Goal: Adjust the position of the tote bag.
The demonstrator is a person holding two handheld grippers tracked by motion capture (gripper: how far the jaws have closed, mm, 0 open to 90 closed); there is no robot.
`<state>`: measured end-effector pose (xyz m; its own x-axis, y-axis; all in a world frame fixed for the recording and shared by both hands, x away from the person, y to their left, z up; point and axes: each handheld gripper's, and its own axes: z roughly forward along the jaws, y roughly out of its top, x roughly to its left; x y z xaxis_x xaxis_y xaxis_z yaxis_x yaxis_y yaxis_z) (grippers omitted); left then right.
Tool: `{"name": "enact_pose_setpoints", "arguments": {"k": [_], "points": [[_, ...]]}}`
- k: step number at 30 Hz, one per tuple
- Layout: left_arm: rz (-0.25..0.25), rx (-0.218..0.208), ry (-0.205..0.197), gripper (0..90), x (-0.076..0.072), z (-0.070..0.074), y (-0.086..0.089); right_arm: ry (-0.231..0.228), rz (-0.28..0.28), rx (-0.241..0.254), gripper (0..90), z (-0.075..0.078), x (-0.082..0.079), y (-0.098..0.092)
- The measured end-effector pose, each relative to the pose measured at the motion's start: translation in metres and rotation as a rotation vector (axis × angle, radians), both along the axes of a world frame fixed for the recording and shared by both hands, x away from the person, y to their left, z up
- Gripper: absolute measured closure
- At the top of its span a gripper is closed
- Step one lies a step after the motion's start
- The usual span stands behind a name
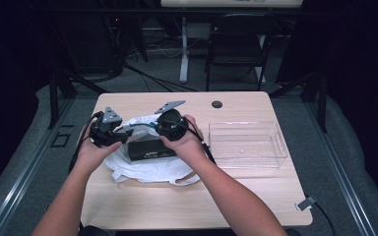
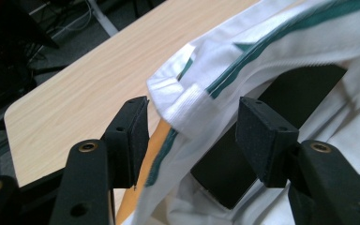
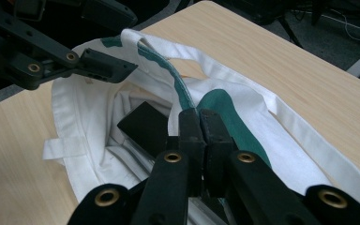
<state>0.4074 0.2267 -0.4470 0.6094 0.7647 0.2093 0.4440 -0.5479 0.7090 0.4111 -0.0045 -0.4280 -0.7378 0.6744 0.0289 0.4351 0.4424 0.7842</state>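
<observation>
Jaws first: the right gripper (image 3: 199,117) had its jaws clamped tight on the green-trimmed rim of the white cloth bag (image 1: 142,169), while the left gripper (image 2: 192,136) had its jaws spread apart with the bag's white hem hanging loose between them – not pinched. Looked like the bag-opening step: one side held, the other needing a fresh bite so the mouth could be pulled wide. The black box (image 1: 150,149) sat inside the bag's mouth, bag lying on the bench (image 1: 142,206). Farther right, a clear plastic bin (image 1: 246,145) sat on the bench – empty as far as I could tell.
</observation>
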Motion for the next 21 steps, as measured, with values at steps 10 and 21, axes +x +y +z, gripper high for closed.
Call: {"name": "enact_pose_setpoints", "arguments": {"k": [10,21], "points": [[0.007,0.034,0.025,48.4,0.012,-0.008,-0.007,0.003,-0.006,0.01,88.6,0.001,0.002,-0.003],[0.027,-0.022,0.069,64.7,0.018,-0.008,-0.007,-0.001,-0.008,0.015,81.8,0.0,0.003,-0.004]]}}
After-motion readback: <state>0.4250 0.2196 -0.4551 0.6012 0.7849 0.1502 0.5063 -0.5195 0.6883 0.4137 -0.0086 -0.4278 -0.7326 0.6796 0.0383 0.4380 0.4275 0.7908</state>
